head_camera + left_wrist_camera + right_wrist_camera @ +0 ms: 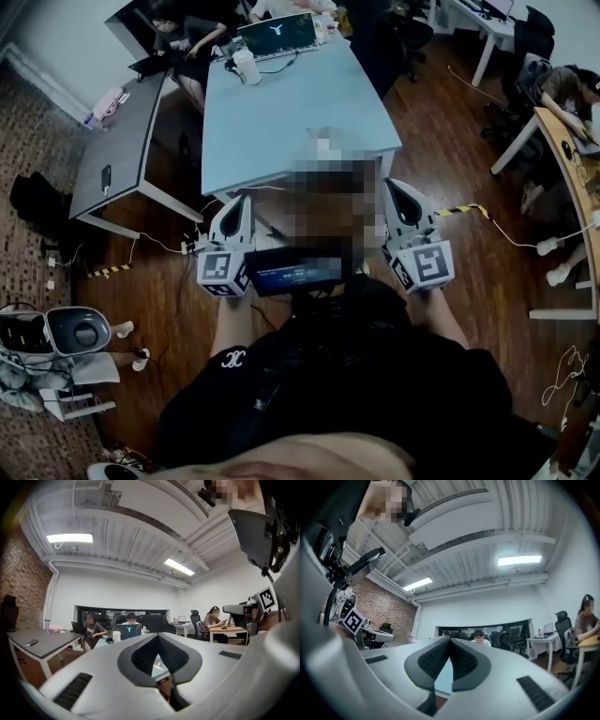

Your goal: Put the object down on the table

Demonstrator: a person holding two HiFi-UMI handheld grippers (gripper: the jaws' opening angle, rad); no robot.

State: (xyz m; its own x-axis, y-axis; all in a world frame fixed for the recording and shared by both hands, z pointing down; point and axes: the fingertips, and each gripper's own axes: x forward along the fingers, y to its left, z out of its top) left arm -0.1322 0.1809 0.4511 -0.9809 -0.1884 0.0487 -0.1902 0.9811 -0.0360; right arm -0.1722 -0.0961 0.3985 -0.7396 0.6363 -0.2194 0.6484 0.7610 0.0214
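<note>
Two claws up in front of the chest, side by side and well apart, tips aimed forward at the pale blue table standing on the wooden floor.

Left claw: jaws together at the very tip, with only a small diamond-shaped gap lower down. Nothing gripped in that gap, just a sliver of pale table top showing through. Marker cube at its rear, close to the body.

Right claw: same story, jaws pressed together along the tip and closed on nothing.

Between the two, at chest level, a dark screen with a faint lit strip.

Now out to the table. Open laptop at the far end, glowing logo on the lid facing this way. White cup just beside it, to its left. Seated person at the far left corner. Grey table off to the left, set at an angle, with a small dark thing lying on it.

As for the object itself: not in either claw, and cannot tell which thing in view, if any, answers to that name.
</note>
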